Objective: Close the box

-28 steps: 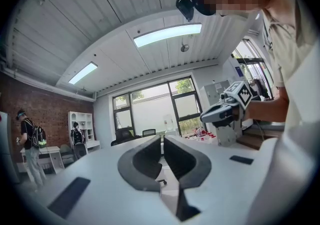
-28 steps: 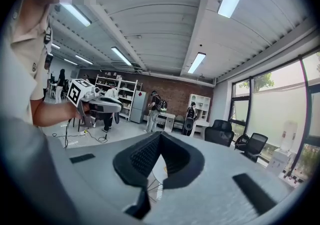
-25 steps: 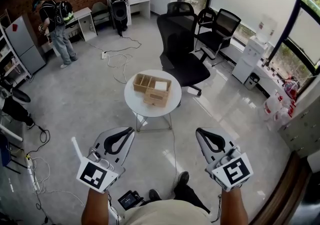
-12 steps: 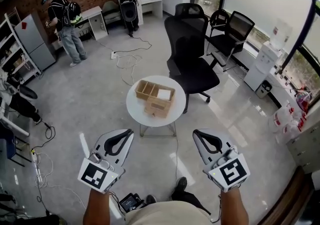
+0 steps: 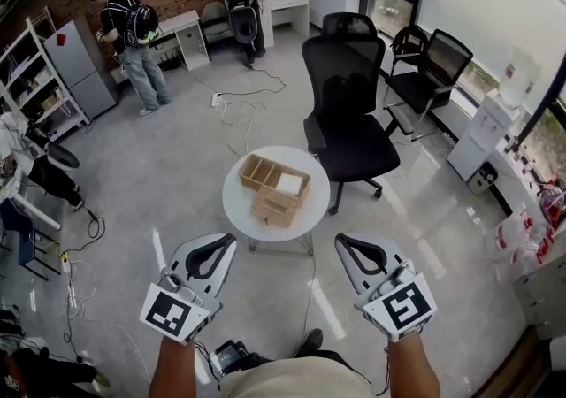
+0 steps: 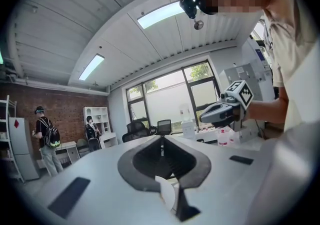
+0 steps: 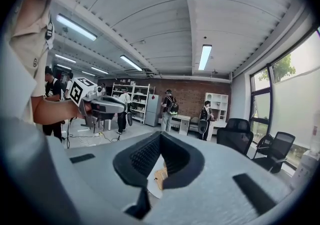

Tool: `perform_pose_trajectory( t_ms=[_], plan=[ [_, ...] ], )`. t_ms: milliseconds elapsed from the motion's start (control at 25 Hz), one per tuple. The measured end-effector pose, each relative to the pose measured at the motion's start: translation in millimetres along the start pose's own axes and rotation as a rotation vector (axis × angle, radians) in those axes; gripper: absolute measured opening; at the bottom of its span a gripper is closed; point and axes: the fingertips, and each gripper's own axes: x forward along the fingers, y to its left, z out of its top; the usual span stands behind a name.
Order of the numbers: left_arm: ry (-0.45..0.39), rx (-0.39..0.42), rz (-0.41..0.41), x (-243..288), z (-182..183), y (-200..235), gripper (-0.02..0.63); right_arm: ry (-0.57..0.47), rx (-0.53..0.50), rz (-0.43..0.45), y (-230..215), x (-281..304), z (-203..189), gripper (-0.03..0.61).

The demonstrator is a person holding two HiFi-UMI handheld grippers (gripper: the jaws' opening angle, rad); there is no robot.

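An open wooden box (image 5: pixel 276 187) with inner compartments and a white card in it stands on a small round white table (image 5: pixel 237 196) in the middle of the head view. Both grippers hang well short of the table, above the floor. My left gripper (image 5: pixel 227 240) is shut and holds nothing. My right gripper (image 5: pixel 341 241) is shut and empty as well. In the left gripper view the closed jaws (image 6: pixel 161 142) point up toward the windows, with the right gripper (image 6: pixel 224 112) beside them. Between the right gripper's closed jaws (image 7: pixel 160 137), a bit of the box (image 7: pixel 161 175) shows.
A black office chair (image 5: pixel 349 126) stands just behind the table, with two more chairs (image 5: pixel 433 65) by the windows. Cables (image 5: pixel 232 109) lie on the grey floor. Two people with backpacks (image 5: pixel 133 34) stand at desks by the brick wall. A water dispenser (image 5: pixel 500 113) stands at right.
The head view has shifted, so the table and box sit slightly lower and the room's far end shows more. Both grippers stay shut and have sunk a little in the frame.
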Motion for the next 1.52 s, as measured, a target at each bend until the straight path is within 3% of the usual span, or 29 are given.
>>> perform_pose_trajectory(
  t_ms=[200, 360, 600, 1000, 1200, 1520],
  plan=[
    [0.012, 0.022, 0.034, 30, 5, -5, 0.020, -0.017, 0.008, 0.022, -33, -1, -8, -0.008],
    [0.059, -0.001, 0.006, 46, -4, -10, 0.020, -0.011, 0.027, 0.022, -50, 2, -17, -0.008],
    [0.062, -0.013, -0.024, 73, -16, 12, 0.020, 0.019, 0.046, 0.000, -66, 24, -29, -0.008],
    [-0.044, -0.003, -0.126, 135, -16, 86, 0.020, 0.069, 0.038, -0.113, -91, 82, -22, -0.008],
    [0.000, -0.028, -0.183, 165, -38, 113, 0.020, 0.078, 0.068, -0.170, -110, 108, -22, -0.008],
    [-0.055, -0.063, -0.216, 171, -68, 195, 0.020, 0.143, 0.026, -0.197, -105, 193, -20, -0.008]
  ],
)
